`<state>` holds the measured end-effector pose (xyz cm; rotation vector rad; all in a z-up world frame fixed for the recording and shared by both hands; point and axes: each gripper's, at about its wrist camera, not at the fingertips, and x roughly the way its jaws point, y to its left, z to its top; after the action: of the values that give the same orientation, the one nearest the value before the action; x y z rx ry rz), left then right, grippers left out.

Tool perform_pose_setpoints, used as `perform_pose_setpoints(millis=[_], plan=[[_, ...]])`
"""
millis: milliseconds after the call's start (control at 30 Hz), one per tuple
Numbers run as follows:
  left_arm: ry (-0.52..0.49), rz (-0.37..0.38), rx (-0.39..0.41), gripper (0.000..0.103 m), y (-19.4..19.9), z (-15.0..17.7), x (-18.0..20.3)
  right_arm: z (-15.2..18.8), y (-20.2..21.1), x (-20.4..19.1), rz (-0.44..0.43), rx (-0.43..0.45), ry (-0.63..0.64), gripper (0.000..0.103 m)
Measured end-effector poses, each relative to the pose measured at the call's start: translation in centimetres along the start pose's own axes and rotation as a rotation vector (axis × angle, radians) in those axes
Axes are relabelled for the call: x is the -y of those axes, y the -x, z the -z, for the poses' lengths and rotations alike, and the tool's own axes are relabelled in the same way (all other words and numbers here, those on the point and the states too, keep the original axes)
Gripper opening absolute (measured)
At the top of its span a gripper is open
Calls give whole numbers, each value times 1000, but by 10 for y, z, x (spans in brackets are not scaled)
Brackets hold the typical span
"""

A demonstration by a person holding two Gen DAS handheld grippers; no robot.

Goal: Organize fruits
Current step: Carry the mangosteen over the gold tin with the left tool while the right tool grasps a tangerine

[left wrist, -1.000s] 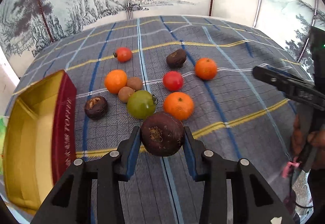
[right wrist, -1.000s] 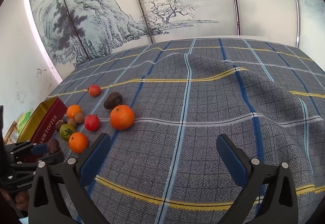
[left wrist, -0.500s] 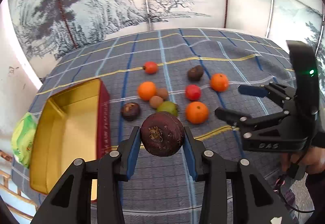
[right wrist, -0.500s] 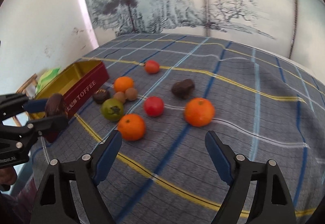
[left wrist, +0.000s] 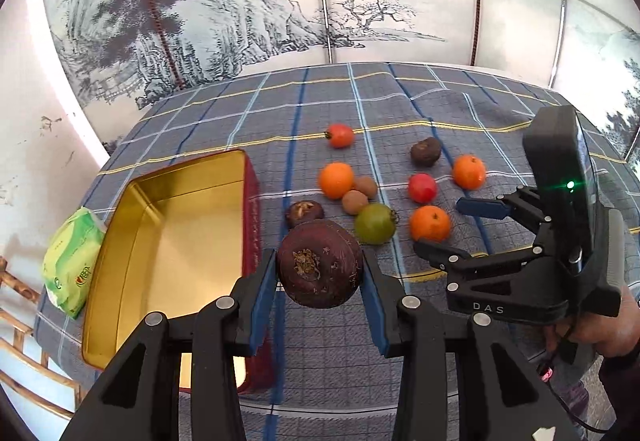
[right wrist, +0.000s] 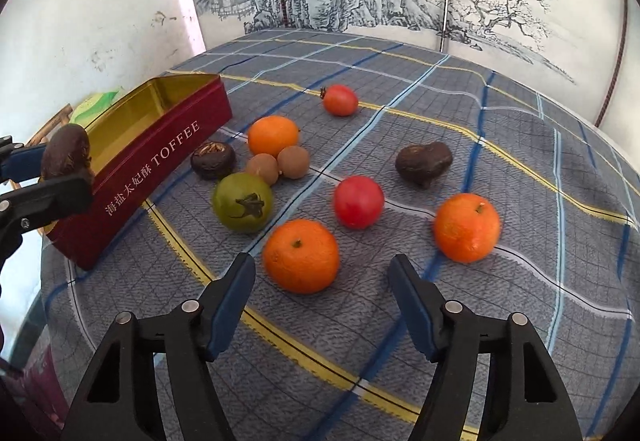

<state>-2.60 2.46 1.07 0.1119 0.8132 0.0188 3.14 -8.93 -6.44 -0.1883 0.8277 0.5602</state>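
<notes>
Orange mandarins [right wrist: 301, 256] number three; left tongs [left wrist: 319, 281] grip mangosteen [left wrist: 319, 263]; right tongs [right wrist: 321, 305] closing, empty.

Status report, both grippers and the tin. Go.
Left gripper jaws shut on dark purple fruit, beside open toffee tin. Right gripper jaws closing, empty, nearest orange just ahead. Tin empty, nothing blocking.
</notes>
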Motion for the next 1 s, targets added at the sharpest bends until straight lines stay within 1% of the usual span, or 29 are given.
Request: perform_pose_setpoints(millis=[67,133,200,233,267,300,367,400,433,500,633,733,867,1000], plan=[[3,-8,3,37,1,0,-3,-2,-4,-2,5,-15,11,62],[5,-13,3,37,1,1,-5,-3,-9,-5,6,-32,20,58],[10,-13,2,37,1,1,-7,-4,-11,-7,12,-30,29,54],[12,-13,1,37,0,1,-9,-4,-12,-8,16,-29,30,49],[14,-16,2,37,1,2,-10,-5,-12,-8,20,-28,33,41],[16,-20,3,37,2,3,-12,-5,-13,-9,22,-26,37,39],[22,-22,0,37,2,2,-14,-5,-12,-10,31,-23,32,38],[29,-23,-1,37,2,2,-17,-5,-10,-9,38,-11,27,38],[33,-24,-2,37,3,1,-20,-4,-3,-8,46,21,17,38],[39,-27,-6,37,4,-1,-26,-1,4,-4,44,35,-7,38],[88,-37,-15,37,7,-9,-54,11,13,6,48,25,-55,38],[115,-73,-20,37,7,-13,-79,17,21,14,69,34,-77,38],[99,-124,-57,37,-6,-19,-103,19,23,21,61,37,-107,38],[64,-160,-92,37,-30,-27,-121,19,24,20,65,42,-101,38]])
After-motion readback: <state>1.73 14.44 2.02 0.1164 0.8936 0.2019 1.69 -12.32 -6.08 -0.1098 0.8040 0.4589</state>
